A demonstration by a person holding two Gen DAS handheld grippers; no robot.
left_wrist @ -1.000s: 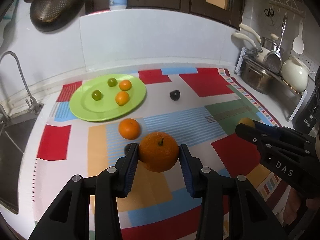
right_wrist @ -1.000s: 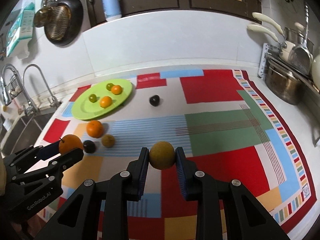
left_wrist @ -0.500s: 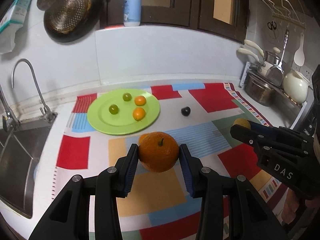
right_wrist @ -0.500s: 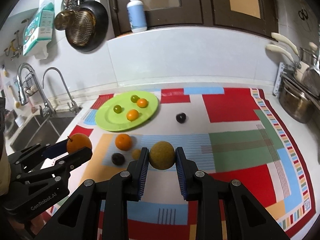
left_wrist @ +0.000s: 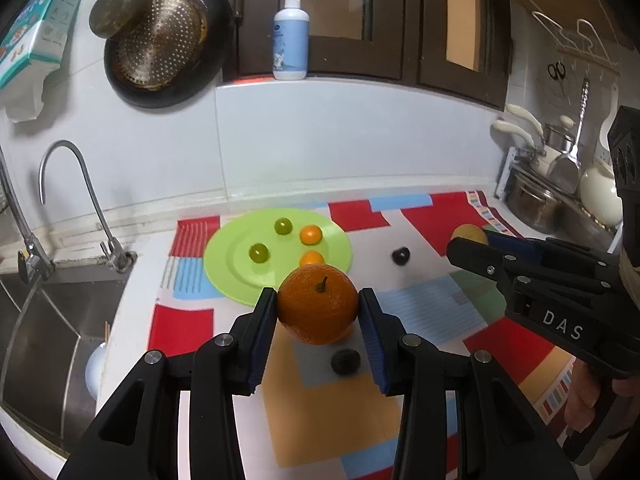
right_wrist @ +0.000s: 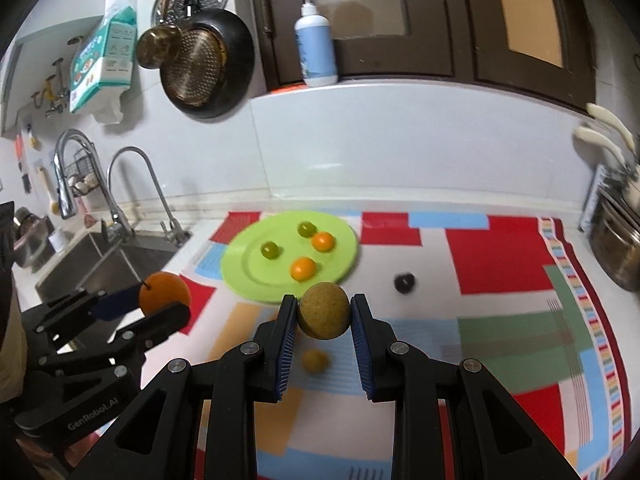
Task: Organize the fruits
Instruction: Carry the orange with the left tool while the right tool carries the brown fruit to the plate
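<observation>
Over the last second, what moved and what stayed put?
Both grippers rose and tilted up, carrying their fruit higher above the cloth: the left gripper still clamps the orange, the right gripper still clamps the brownish-green fruit. Nothing was grasped or released. The four small fruits on the green plate and the dark fruit kept their places.

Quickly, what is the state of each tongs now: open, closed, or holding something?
Left tongs: closed on the orange.
Right tongs: closed on the brownish round fruit.
</observation>
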